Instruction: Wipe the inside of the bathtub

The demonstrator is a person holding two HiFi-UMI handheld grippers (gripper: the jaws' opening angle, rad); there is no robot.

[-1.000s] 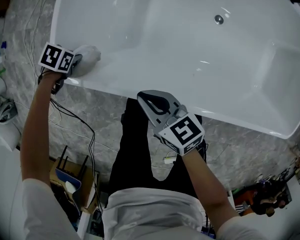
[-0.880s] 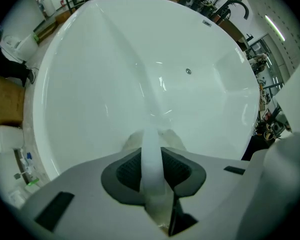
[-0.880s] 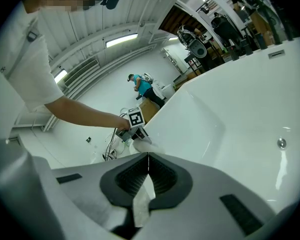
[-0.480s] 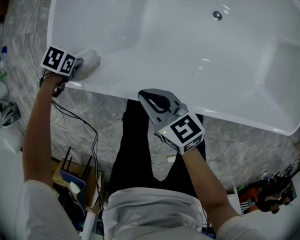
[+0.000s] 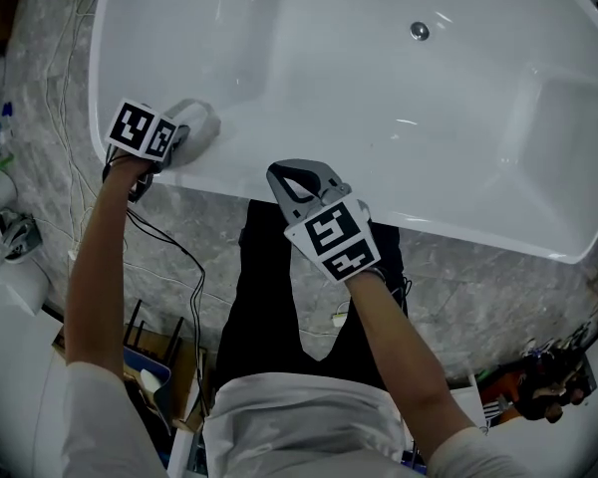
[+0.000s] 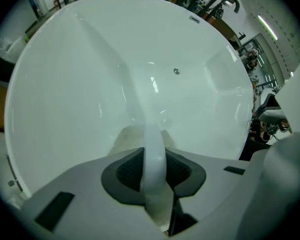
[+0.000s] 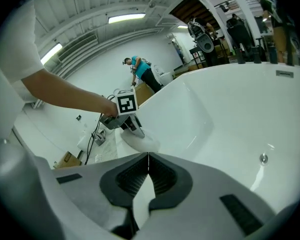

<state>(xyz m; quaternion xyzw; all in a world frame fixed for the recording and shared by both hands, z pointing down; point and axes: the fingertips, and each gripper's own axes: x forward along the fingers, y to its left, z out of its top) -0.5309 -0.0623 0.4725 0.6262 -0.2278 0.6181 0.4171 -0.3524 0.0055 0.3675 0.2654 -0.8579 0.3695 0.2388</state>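
Grips a white cloth (image 6: pixel 132 136) shut in the left tongs (image 6: pixel 153 156), pressing it on the bathtub (image 5: pixel 379 88) near rim, left of frame. Holds the right tongs (image 7: pixel 148 159) closed, empty, at lower centre. Looks soft, light, limp: best pinched at a bunched fold. Likely glides over glossy, slippery enamel.

Warehouse-type test hall: ribbed ceiling (image 7: pixel 97 4), strip light (image 7: pixel 125 18), cardboard box (image 7: pixel 67 158) on floor, freestanding bathtub (image 5: pixel 379 98).
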